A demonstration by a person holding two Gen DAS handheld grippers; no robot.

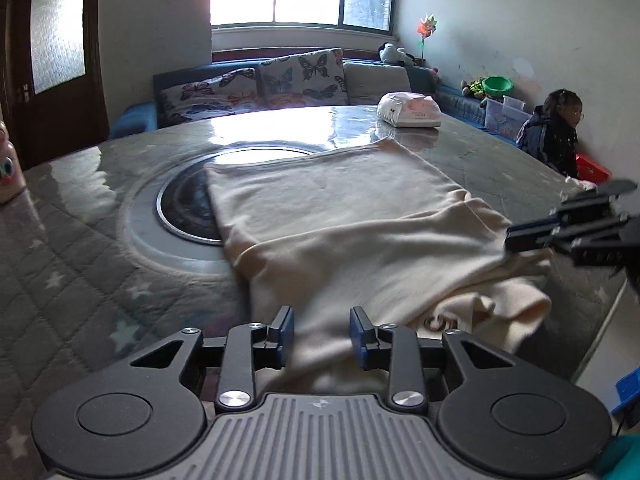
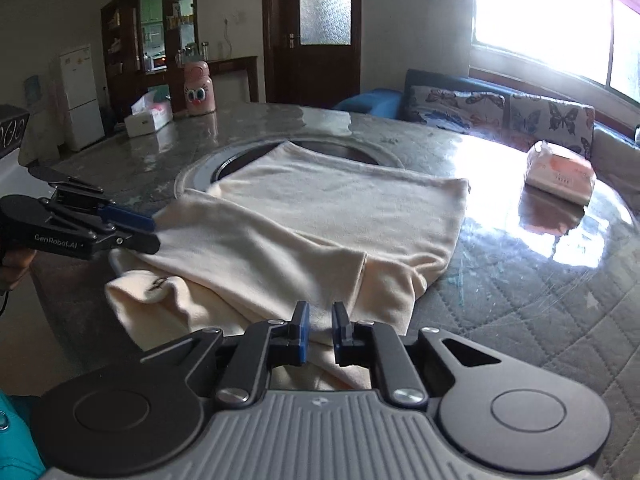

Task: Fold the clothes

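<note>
garment (image 1: 340, 216): cream, on counter (image 1: 80, 248), far part flat over the round inset, near edge bunched at 6 o'clock | our left gripper (image 1: 322, 336) fingers parted, cloth between, unclamped; right gripper (image 2: 320, 332) narrower gap, likewise | mid-fold, we judge | next: a firm pinch on near edge

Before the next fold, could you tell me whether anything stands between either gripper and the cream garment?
Nothing visible does. The left gripper and right gripper both sit open at the near edge of the cream garment, cloth between their fingers. The tissue pack lies apart, beyond it.
</note>
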